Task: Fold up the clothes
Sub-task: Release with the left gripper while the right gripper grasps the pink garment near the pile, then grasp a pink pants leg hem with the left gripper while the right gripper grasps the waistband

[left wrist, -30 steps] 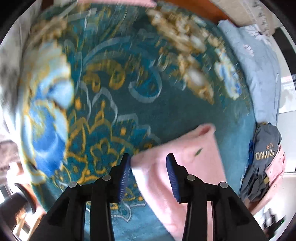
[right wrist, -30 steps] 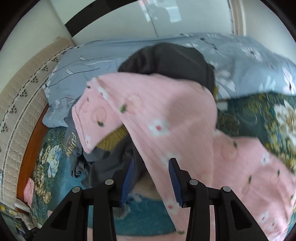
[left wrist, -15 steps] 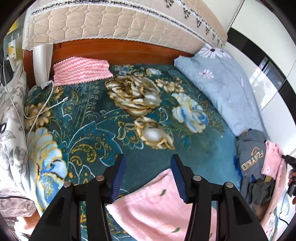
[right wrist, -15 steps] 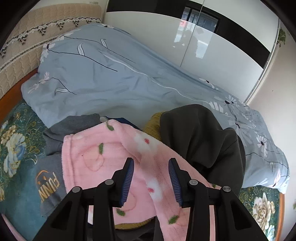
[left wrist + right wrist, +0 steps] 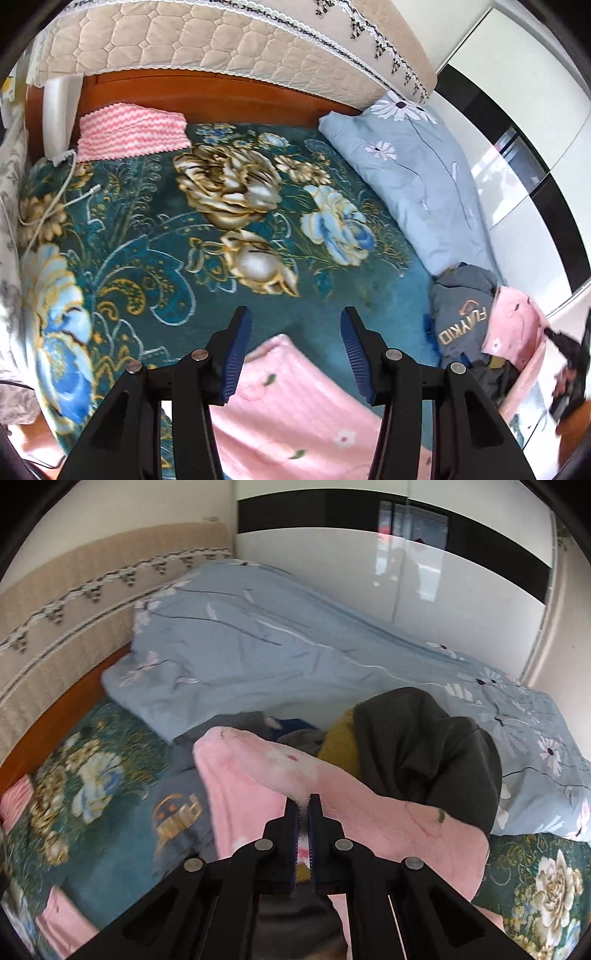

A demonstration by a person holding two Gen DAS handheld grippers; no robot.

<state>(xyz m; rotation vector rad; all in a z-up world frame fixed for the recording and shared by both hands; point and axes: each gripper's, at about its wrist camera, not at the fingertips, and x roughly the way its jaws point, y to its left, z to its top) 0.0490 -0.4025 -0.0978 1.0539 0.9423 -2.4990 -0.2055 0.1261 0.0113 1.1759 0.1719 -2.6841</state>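
Here, left view: left gripper (image 5: 295,354) wide open w/ nothing in it, just above the pink garment (image 5: 291,410) lying on the blanket (image 5: 159,236). Right view: right gripper (image 5: 303,805) pinched tight on the pink garment (image 5: 258,786) atop the clothes pile (image 5: 417,746).

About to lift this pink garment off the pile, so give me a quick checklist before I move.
1. Right gripper shut on the pink garment: ok.
2. Left gripper open, holding nothing: ok.
3. Pink garment free of the pile: not ok, the dark garment lies over part of it.
4. Clear spot on the floral blanket to lay it out: ok.
5. Charging cable away from that spot: ok, it is near the headboard.
6. How much fabric is pinched: cannot tell.
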